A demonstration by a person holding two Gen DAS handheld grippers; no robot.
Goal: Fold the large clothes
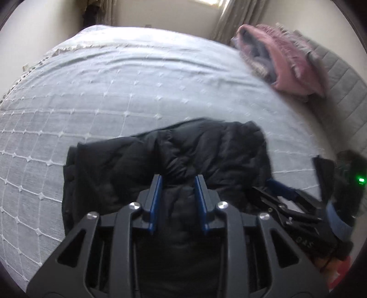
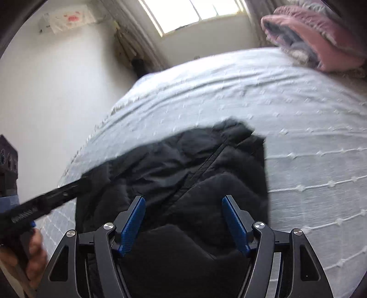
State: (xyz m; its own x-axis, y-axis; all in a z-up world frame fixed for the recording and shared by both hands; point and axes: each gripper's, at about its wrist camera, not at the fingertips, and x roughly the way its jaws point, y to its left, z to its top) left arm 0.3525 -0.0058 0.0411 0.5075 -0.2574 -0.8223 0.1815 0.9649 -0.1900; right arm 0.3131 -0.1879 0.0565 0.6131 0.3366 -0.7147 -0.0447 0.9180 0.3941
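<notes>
A black puffer jacket [image 1: 174, 155] lies folded in a rough rectangle on the pale grey bed cover [image 1: 114, 87]. My left gripper [image 1: 178, 181] hovers over the jacket's near edge, jaws partly open with nothing held between them. The right gripper shows in the left wrist view [image 1: 275, 190] at the jacket's right side. In the right wrist view the jacket [image 2: 183, 169] fills the middle, its zip running diagonally. My right gripper [image 2: 183, 204] is wide open above it and empty. The left gripper's body [image 2: 45, 201] crosses the left edge there.
A pile of pink and grey clothes [image 1: 282, 59] lies at the far right of the bed, also in the right wrist view [image 2: 316, 36]. A grey quilted headboard [image 1: 344, 91] runs along the right. A window [image 2: 195, 13] and a white wall [image 2: 57, 91] lie beyond the bed.
</notes>
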